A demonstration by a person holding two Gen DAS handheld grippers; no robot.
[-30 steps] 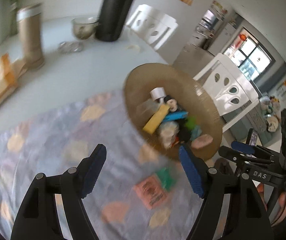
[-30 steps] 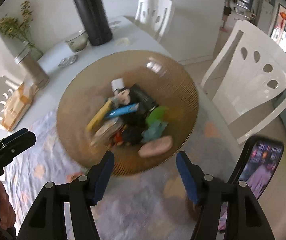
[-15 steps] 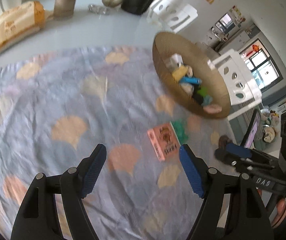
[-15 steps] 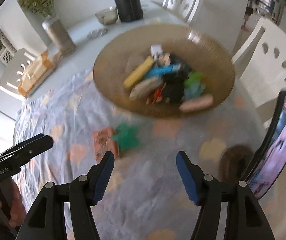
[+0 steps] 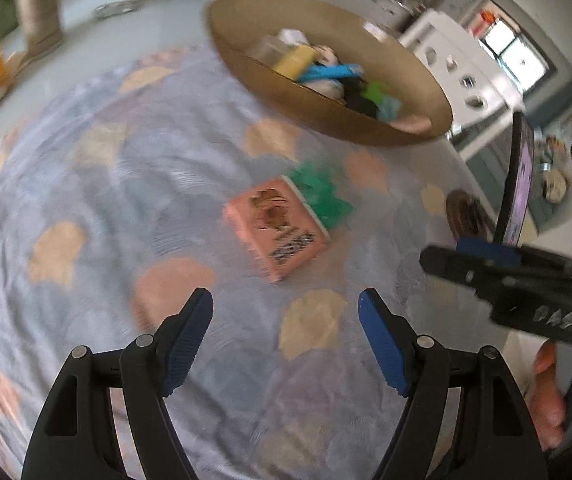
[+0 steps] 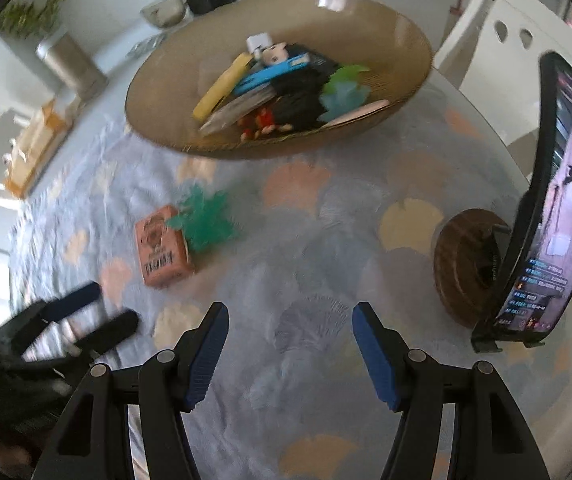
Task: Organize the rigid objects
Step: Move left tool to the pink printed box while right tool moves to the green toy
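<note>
While both grippers hang unclenched and empty, left gripper (image 5: 286,312) aims at the box (image 5: 275,228) mid-frame; next, close on it, then carry it up-frame to the bowl (image 5: 406,60).

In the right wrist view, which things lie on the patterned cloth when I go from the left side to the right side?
Left gripper → pink box → green toy → round brown stand → phone. The brown bowl sits farther back and spans the middle, so I leave it out.
</note>
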